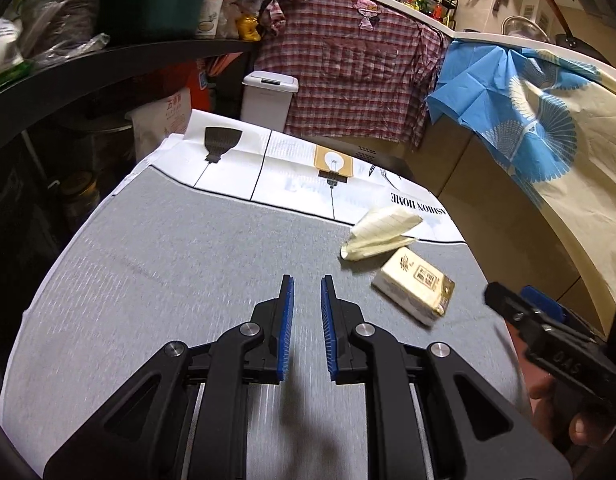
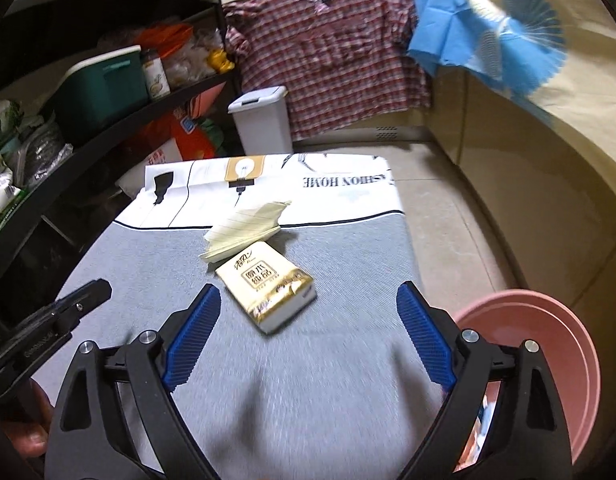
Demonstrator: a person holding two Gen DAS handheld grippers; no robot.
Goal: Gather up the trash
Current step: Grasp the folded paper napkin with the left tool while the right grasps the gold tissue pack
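Observation:
A gold and white tissue pack (image 2: 267,290) lies on the grey cloth-covered table (image 2: 308,380), with a crumpled cream lined paper (image 2: 243,232) touching its far side. My right gripper (image 2: 308,312) is open wide and empty, just short of the pack, jaws either side of it. In the left wrist view the pack (image 1: 414,292) and paper (image 1: 382,236) lie ahead to the right. My left gripper (image 1: 308,300) is empty over bare cloth, jaws narrowly apart. The right gripper (image 1: 508,304) shows at the right edge, its jaws hidden.
A pink basin (image 2: 548,364) sits off the table's right edge. A white lidded bin (image 2: 263,124) stands on the floor beyond the table. Dark shelves (image 2: 87,132) with boxes and bags line the left. A counter draped with cloths (image 1: 548,128) runs along the right.

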